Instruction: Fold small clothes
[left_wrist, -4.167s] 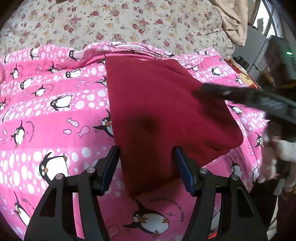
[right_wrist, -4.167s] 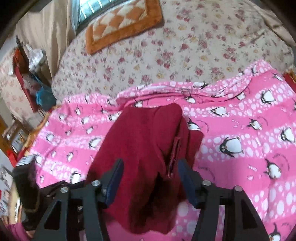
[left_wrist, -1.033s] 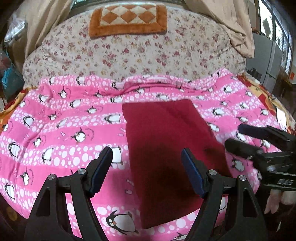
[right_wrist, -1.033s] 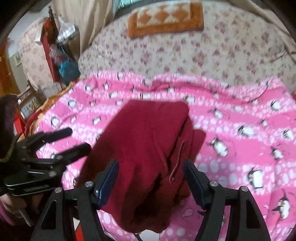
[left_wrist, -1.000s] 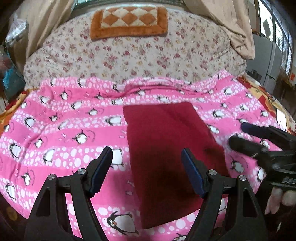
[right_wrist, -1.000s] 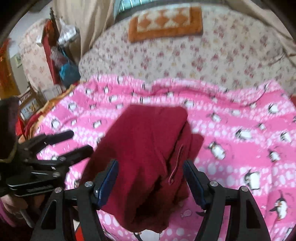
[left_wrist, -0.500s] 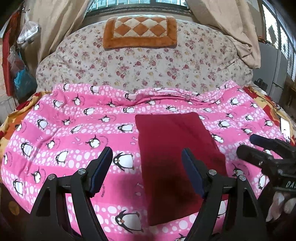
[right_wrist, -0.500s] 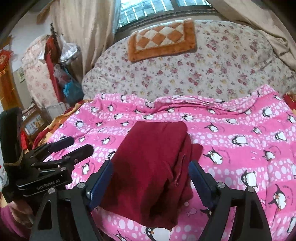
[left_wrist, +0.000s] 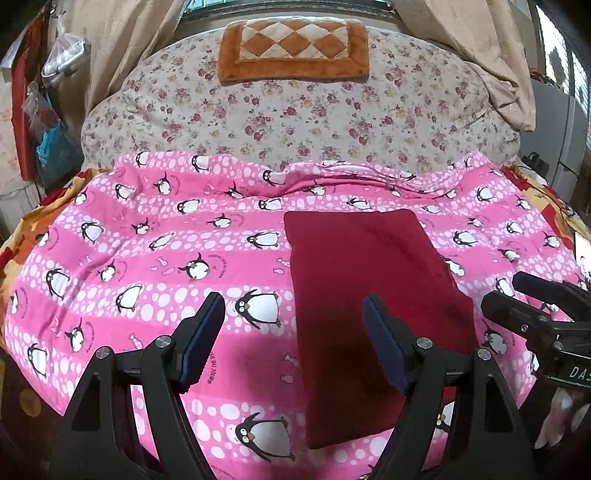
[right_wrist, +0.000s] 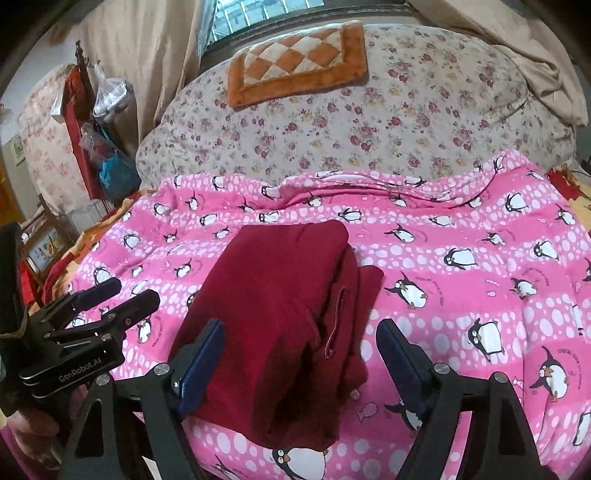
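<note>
Your left gripper (left_wrist: 293, 341) is spread wide w/ nothing in it, held above the blanket's (left_wrist: 155, 258) near edge. Your right gripper (right_wrist: 299, 360) is also wide and empty, fingers either side of the garment's near end w/o touching it. The red garment (left_wrist: 365, 295) lies folded flat on the pink penguin blanket, right of centre, layered edges on its right side. Beyond it sits the floral bedspread (left_wrist: 295, 114), then an orange checked cushion (left_wrist: 293, 44) at the far edge.
</note>
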